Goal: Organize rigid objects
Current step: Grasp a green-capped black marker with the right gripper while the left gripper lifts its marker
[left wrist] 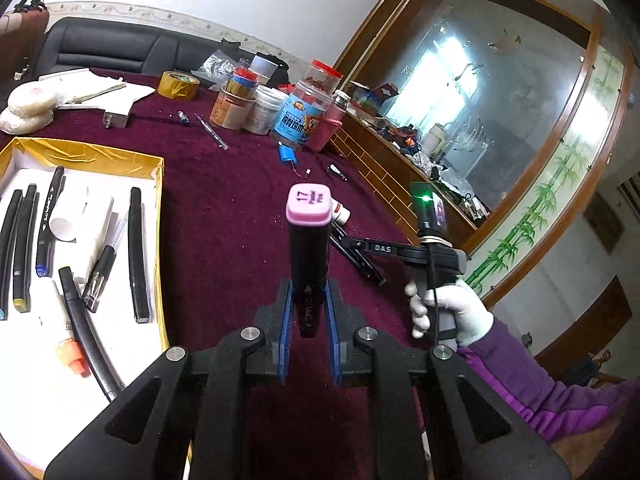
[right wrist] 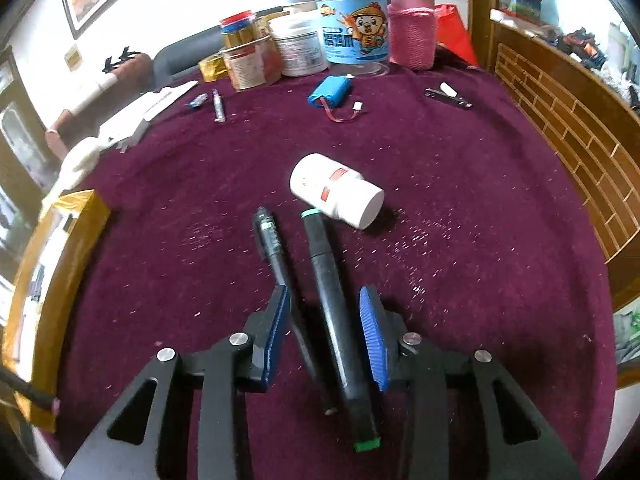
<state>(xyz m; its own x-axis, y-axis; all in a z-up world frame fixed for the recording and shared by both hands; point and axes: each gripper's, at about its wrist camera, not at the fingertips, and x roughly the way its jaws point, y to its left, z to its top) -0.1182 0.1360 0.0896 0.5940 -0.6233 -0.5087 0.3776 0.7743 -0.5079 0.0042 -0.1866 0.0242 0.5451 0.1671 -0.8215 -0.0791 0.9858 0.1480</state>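
Observation:
My left gripper (left wrist: 308, 300) is shut on a black marker with a pink cap (left wrist: 309, 236) marked 17, held above the maroon tablecloth, right of the gold-rimmed box (left wrist: 160, 184). The box holds several black markers (left wrist: 138, 256) and white tubes. My right gripper (right wrist: 326, 320) is open, low over the cloth, its jaws on either side of a green-capped black marker (right wrist: 340, 320) and a thinner black pen (right wrist: 276, 252). A white bottle (right wrist: 340, 190) lies on its side just beyond them. The right gripper also shows in the left wrist view (left wrist: 360, 246), at the loose pens.
Jars and tins (right wrist: 352, 36) and a pink-sleeved flask (right wrist: 412, 28) stand at the far edge. A blue battery pack (right wrist: 330, 92), a syringe (right wrist: 218, 106) and nail clippers (right wrist: 448, 96) lie on the cloth. A wooden cabinet (right wrist: 560, 112) borders the right. Tape roll (left wrist: 178, 85) far left.

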